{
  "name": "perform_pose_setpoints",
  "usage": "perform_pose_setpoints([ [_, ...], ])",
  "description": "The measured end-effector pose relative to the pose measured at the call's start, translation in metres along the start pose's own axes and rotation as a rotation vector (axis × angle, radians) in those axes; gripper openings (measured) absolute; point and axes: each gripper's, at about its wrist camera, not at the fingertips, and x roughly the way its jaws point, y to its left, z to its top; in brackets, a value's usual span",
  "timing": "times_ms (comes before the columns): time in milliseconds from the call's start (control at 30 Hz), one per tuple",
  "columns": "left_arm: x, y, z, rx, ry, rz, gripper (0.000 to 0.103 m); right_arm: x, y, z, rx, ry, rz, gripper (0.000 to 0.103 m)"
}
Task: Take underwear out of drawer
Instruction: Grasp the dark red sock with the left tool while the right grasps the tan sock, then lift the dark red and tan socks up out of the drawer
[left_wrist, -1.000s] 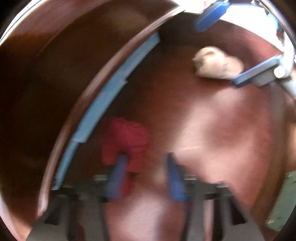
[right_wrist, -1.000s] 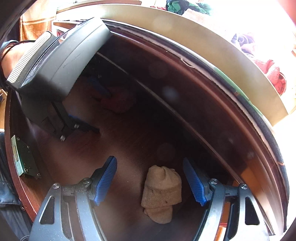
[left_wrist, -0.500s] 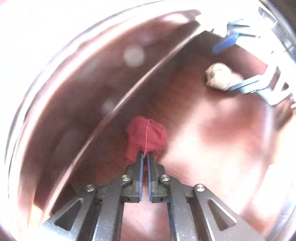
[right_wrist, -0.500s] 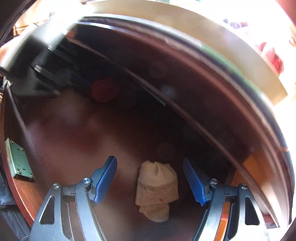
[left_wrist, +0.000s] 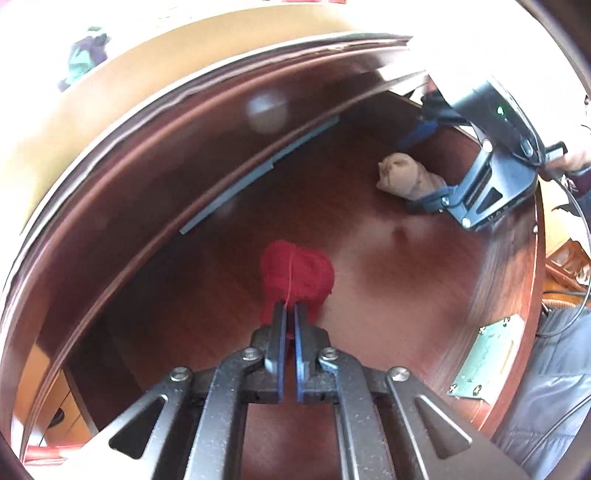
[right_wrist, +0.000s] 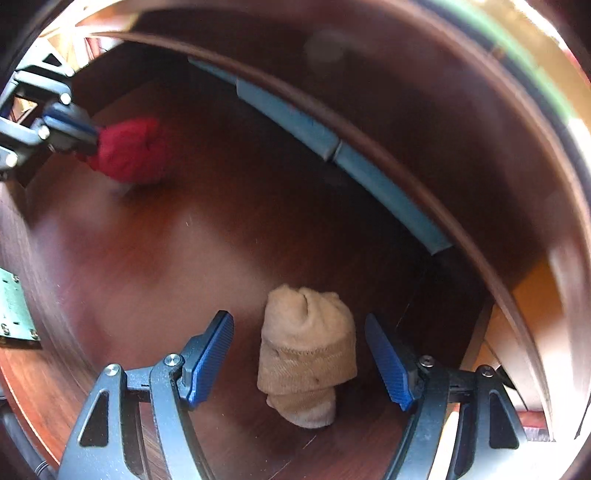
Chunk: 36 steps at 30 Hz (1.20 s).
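Pinching the near edge of the red underwear (left_wrist: 295, 273) with the left gripper (left_wrist: 290, 314), blue pads nearly together, the bundle lying on the dark wood drawer (left_wrist: 424, 280) floor near the back wall. Straddling the beige underwear (right_wrist: 306, 347) with the right gripper (right_wrist: 299, 358), jaws spread wide and touching nothing. Showing no readable writing, only a blurred mark on the right gripper's frame. Leaving bare floor between the two bundles.
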Motion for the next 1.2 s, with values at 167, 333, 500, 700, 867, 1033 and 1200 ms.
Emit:
perform_pose_setpoints([
  [167, -0.013, 0.006, 0.001, -0.033, -0.038, 0.006, 0.002, 0.007, 0.000, 0.006, -0.001, 0.036, -0.018, 0.071],
  [333, -0.026, 0.008, -0.002, -0.057, -0.080, 0.052, 0.002, 0.009, 0.003, 0.010, -0.001, 0.005, -0.068, 0.040],
  [500, -0.028, 0.008, -0.006, -0.077, -0.105, 0.090, 0.002, 0.001, -0.006, 0.005, 0.048, -0.051, -0.031, 0.037],
  [700, -0.039, 0.012, -0.009, -0.091, -0.118, 0.126, 0.002, -0.021, -0.006, -0.002, 0.069, -0.164, -0.036, 0.037],
  [867, -0.043, 0.014, -0.012, -0.105, -0.131, 0.143, 0.002, -0.038, -0.008, -0.002, 0.109, -0.270, 0.019, 0.037],
  [1033, -0.046, 0.012, -0.013, -0.112, -0.136, 0.151, 0.002, -0.049, 0.007, -0.005, 0.106, -0.309, 0.029, 0.037],
  [1200, -0.055, 0.010, -0.014, -0.119, -0.155, 0.176, 0.002, -0.063, 0.009, -0.015, 0.130, -0.362, 0.038, 0.037],
])
